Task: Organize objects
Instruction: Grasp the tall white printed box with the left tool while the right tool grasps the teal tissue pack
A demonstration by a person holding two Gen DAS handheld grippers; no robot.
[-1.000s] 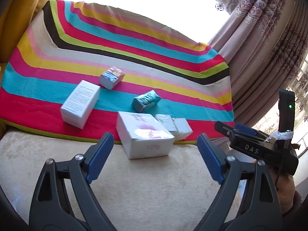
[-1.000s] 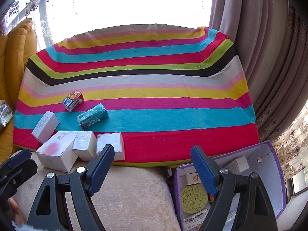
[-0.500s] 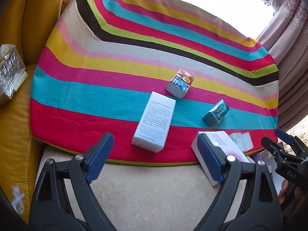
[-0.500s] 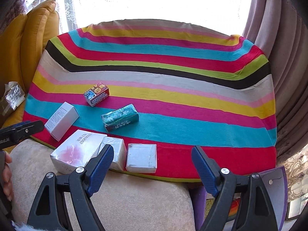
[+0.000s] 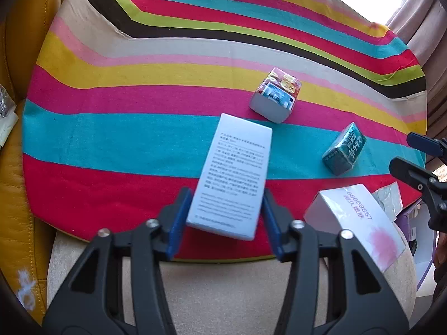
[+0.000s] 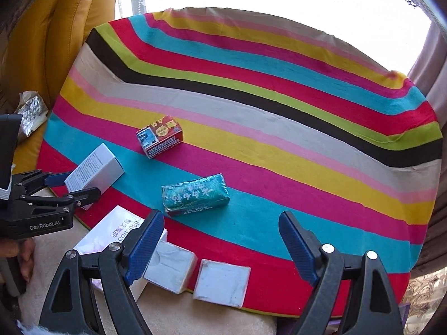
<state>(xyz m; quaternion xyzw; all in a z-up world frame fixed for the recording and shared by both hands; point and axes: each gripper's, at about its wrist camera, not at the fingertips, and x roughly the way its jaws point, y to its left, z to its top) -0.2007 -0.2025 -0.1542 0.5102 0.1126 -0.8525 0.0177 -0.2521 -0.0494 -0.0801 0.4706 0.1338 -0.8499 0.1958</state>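
My left gripper is closed around the near end of a tall white box with small print; its blue pads touch both long sides. The same box and the left gripper show at the left of the right wrist view. My right gripper is open and empty, above two small white boxes. A teal packet lies just beyond it. A red and blue carton lies farther back. A large white box with pink print sits at the cloth's near edge.
The objects lie on a striped cloth over a beige cushion. A mustard leather seat stands at the left with a foil packet on it. Curtains hang at the right.
My left gripper moved forward and closed onto the tall white box. My right gripper moved left and nearer to the small white boxes; the purple bin left its view.
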